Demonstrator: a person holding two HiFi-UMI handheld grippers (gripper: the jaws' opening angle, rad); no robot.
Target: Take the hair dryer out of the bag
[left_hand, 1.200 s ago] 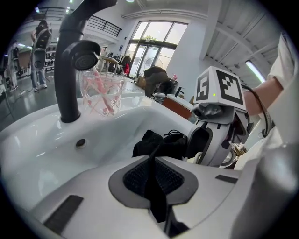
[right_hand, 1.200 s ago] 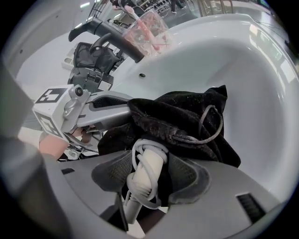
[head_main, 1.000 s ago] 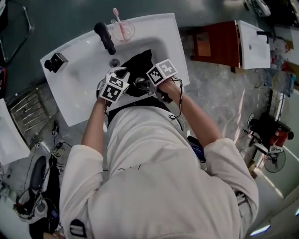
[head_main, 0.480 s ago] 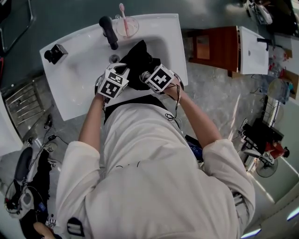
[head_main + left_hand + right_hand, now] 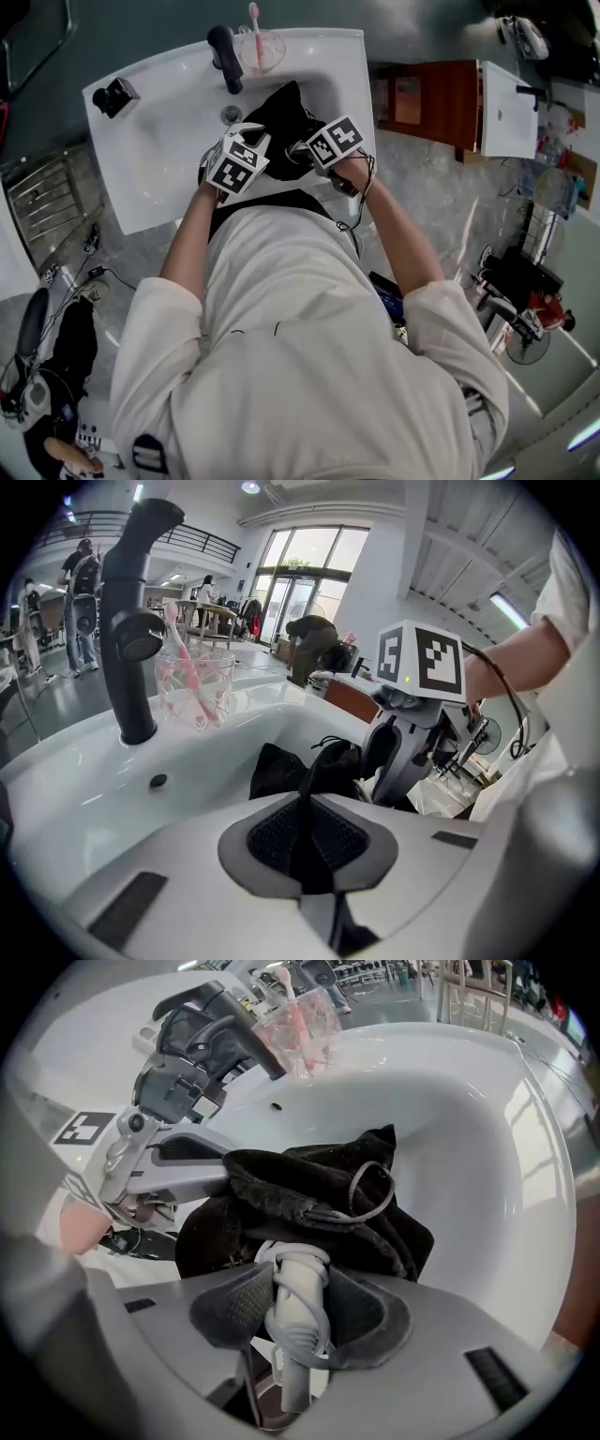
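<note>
Bag (image 5: pixel 281 122) by sink rim (image 5: pixel 155 220); left tongs (image 5: pixel 305 808) pinch it, right tongs (image 5: pixel 298 1309) grip hair dryer (image 5: pixel 300 1279).

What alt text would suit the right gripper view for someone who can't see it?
The right gripper has its jaws closed on the pale grey, cord-wrapped hair dryer handle poking out of a black velvet drawstring bag in a white ceramic sink. The left gripper pinches the bag's edge at upper left.
</note>
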